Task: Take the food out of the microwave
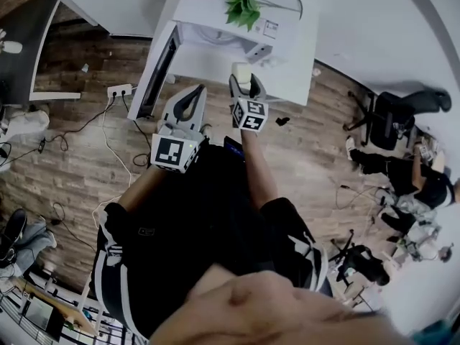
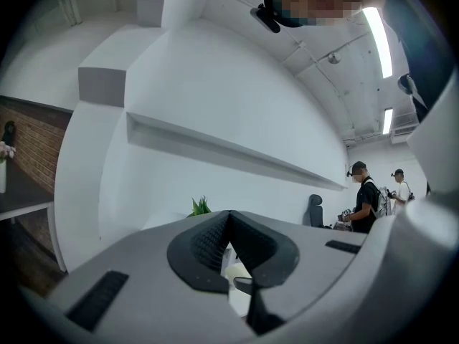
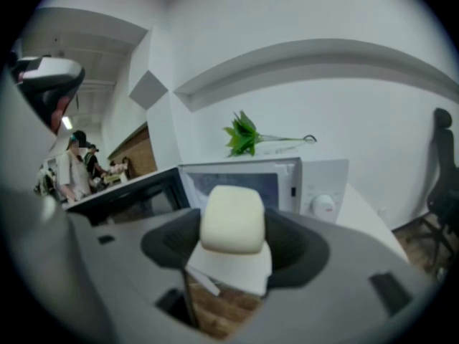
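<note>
The white microwave [image 1: 208, 38] stands on a white table [image 1: 298, 77] with its dark door [image 1: 159, 69] swung open to the left. My right gripper [image 1: 245, 83] is shut on a pale cream block of food [image 3: 232, 219] that rests on a white sheet; it hangs in front of the microwave [image 3: 301, 185], outside the cavity. In the head view the food [image 1: 242, 71] shows between the fingertips. My left gripper [image 1: 192, 99] is beside it to the left, jaws closed together on nothing, its tips [image 2: 229, 219] meeting.
A green plant [image 1: 243, 2] sits on top of the microwave. A power strip [image 1: 118, 90] and cables lie on the wooden floor at left. An office chair [image 1: 392, 117] and seated people [image 1: 424, 182] are at right. People stand in the distance [image 2: 366, 199].
</note>
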`<action>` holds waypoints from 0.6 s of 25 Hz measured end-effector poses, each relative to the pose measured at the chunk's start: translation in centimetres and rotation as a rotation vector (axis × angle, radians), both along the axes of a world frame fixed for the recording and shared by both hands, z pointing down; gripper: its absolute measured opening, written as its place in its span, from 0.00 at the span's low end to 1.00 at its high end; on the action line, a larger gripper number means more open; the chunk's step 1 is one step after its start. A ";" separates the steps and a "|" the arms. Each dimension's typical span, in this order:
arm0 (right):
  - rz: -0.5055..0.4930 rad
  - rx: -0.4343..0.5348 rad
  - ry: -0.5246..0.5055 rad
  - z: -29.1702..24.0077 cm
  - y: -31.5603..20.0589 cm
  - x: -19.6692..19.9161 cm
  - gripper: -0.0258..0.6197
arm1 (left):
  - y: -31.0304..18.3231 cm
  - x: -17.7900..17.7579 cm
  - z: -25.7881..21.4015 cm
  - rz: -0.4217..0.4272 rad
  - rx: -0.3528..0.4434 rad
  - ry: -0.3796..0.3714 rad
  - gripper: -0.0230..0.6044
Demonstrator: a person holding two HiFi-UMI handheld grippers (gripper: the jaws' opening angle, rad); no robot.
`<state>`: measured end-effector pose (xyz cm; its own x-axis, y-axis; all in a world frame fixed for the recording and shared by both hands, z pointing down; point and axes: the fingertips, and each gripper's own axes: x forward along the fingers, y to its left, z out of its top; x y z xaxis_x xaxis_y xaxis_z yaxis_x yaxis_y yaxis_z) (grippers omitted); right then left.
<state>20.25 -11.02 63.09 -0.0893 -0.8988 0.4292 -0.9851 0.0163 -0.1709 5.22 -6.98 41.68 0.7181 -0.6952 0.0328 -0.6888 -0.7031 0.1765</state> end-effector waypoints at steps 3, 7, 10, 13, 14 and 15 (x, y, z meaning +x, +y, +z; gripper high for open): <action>0.030 0.009 -0.009 -0.8 0.7 -0.3 0.50 | -0.4 -0.4 0.4 0.028 0.021 -0.014 0.09; 0.056 0.031 -0.018 -2.1 1.7 -0.8 0.50 | -0.6 -0.9 1.1 0.050 -0.001 -0.005 0.09; 0.070 0.047 -0.025 -3.2 2.7 -1.2 0.50 | -0.9 -1.2 1.5 0.058 -0.014 0.001 0.09; 0.088 0.068 -0.034 -4.8 3.6 -1.4 0.50 | -1.3 -1.3 1.4 0.071 -0.007 0.001 0.09; 0.090 0.076 -0.038 -5.4 3.9 -1.6 0.50 | -1.3 -1.4 1.5 0.073 -0.005 -0.002 0.09; 0.090 0.084 -0.040 -5.9 4.2 -1.9 0.50 | -1.4 -1.6 1.7 0.073 -0.004 -0.008 0.09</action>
<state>18.36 -6.78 57.15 -0.0221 -0.9366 0.3496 -0.9757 -0.0560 -0.2117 3.61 -8.42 43.36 0.7669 -0.6405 0.0411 -0.6367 -0.7511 0.1744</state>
